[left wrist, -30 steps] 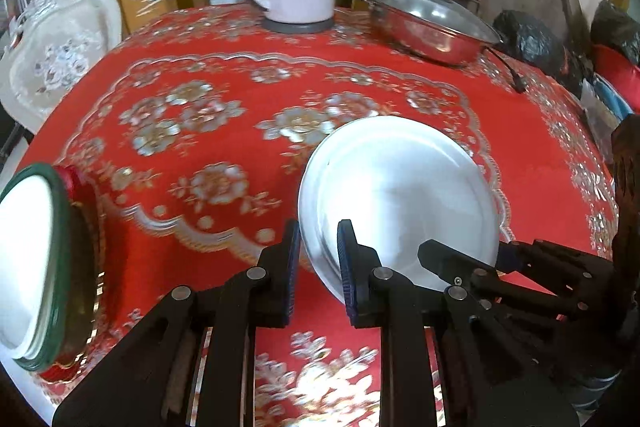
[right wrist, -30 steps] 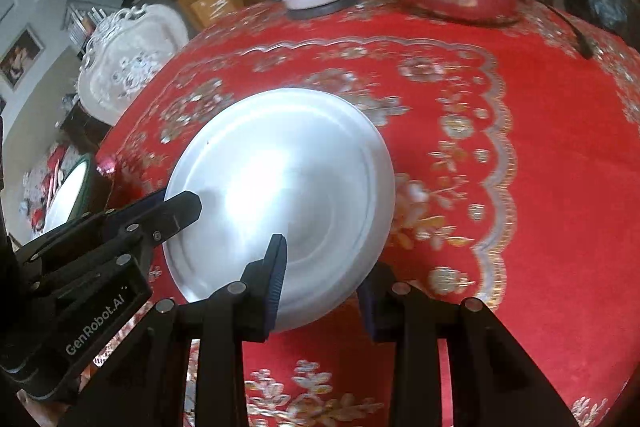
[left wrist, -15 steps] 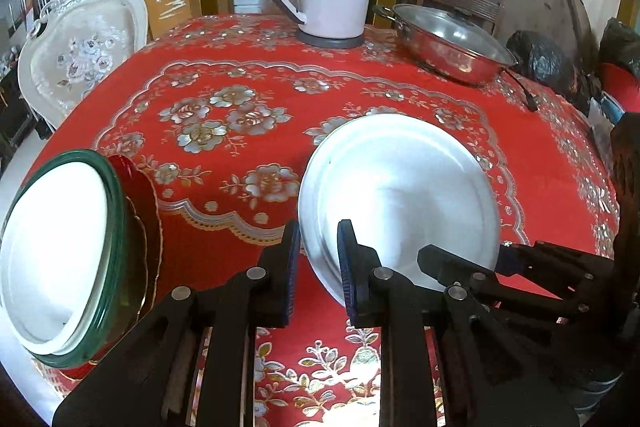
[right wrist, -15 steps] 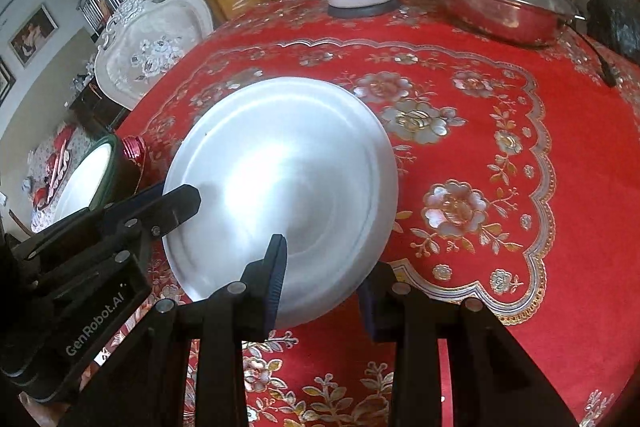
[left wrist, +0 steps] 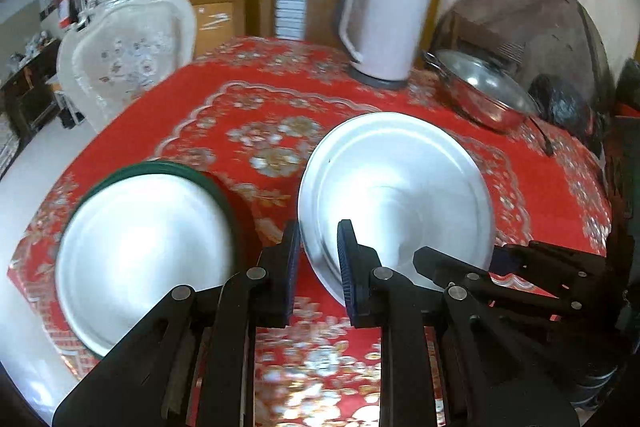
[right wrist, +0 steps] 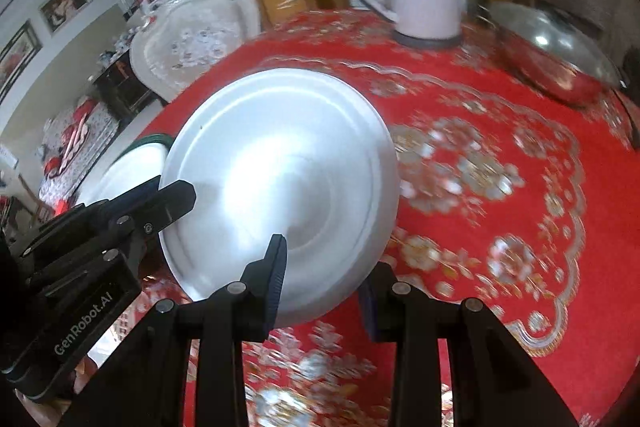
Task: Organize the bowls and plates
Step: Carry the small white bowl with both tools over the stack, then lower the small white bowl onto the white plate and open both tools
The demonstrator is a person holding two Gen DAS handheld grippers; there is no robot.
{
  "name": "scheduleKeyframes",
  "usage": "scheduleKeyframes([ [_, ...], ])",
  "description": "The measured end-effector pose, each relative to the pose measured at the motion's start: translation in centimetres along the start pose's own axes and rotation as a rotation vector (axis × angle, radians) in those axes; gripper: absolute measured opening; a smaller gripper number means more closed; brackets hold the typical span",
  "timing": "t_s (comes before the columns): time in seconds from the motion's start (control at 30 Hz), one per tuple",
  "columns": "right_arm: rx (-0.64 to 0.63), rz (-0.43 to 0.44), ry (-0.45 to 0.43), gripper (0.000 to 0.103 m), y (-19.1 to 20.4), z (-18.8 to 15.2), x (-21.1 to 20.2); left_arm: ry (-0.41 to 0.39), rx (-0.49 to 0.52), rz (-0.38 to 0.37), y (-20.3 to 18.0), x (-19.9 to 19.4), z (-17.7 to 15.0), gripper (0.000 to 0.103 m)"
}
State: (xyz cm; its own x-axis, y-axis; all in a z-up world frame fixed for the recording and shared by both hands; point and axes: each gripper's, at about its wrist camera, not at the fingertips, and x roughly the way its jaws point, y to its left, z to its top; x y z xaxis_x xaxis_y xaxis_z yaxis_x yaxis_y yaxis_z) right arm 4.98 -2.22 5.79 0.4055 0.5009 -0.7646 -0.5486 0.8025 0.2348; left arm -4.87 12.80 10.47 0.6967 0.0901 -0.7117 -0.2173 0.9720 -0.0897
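The steel plate is held tilted above the red cloth, gripped at two places on its near rim. The left gripper is clenched on the rim's left side, one pad on each face. The right gripper clamps the near edge as well, though its right finger is partly hidden behind the plate, so that contact is likely rather than plain. To the left, near the table's edge, sits a green-rimmed stack with a pale plate on top. Farther back stand a white kettle and a lidded steel pan. A white ornate chair stands beside the table.
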Motion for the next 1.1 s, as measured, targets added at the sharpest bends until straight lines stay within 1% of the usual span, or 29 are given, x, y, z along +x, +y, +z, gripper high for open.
scheduleKeyframes([
  [0.4, -0.176, 0.074, -0.002, 0.034, 8.5, 3.5, 2.1, -0.049, -0.131, 0.103, 8.5, -3.2, 0.1, 0.018],
  [0.63, -0.274, 0.095, 0.049, 0.036, 12.7, 3.7, 4.6, -0.027, -0.202, 0.149, 12.8, -3.4, -1.4, 0.018],
  [0.87, -0.334, 0.086, 0.110, 0.038, 14.9, 3.0, 6.8, 0.023, -0.245, 0.152, 15.1, -2.4, -2.9, 0.018],
  [0.97, -0.359, 0.076, 0.119, 0.044, 15.7, 2.6, 6.8, 0.035, -0.251, 0.140, 15.5, -2.1, -3.3, 0.018],
  [1.1, -0.388, 0.049, 0.111, 0.047, 16.3, 2.5, 6.4, 0.041, -0.246, 0.133, 15.6, -2.0, -3.5, 0.019],
])
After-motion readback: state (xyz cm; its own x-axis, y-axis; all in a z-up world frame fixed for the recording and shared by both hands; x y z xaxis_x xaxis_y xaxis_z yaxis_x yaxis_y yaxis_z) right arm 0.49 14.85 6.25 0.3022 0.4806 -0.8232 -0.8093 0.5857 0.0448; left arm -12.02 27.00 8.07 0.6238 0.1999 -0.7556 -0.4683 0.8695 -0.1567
